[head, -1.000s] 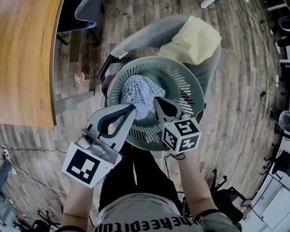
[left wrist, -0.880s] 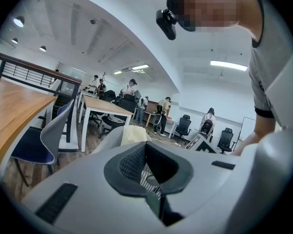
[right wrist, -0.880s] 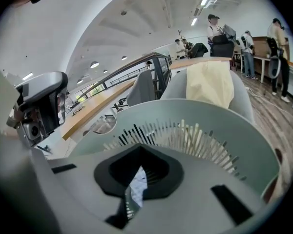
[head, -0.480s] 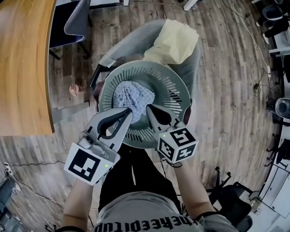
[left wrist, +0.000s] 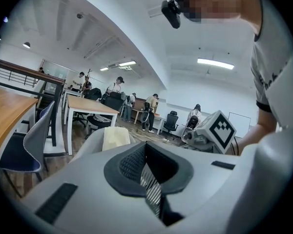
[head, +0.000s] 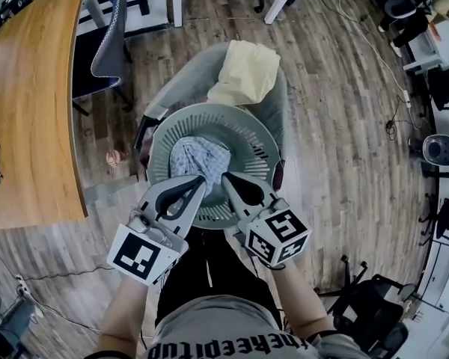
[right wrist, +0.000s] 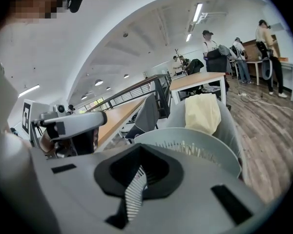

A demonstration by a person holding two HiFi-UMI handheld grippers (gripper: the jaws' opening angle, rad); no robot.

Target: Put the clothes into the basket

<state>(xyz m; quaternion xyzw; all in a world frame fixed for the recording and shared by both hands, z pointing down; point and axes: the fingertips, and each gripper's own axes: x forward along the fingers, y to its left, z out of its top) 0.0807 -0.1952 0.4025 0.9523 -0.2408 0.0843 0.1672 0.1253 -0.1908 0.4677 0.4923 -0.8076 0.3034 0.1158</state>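
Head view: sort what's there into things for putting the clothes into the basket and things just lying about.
For the job: basket; checked cloth inside it; yellow cloth on the armchair; left gripper and right gripper, both shut and empty.

Lying about: armchair; wooden table; office chair; small pinkish thing on the floor.
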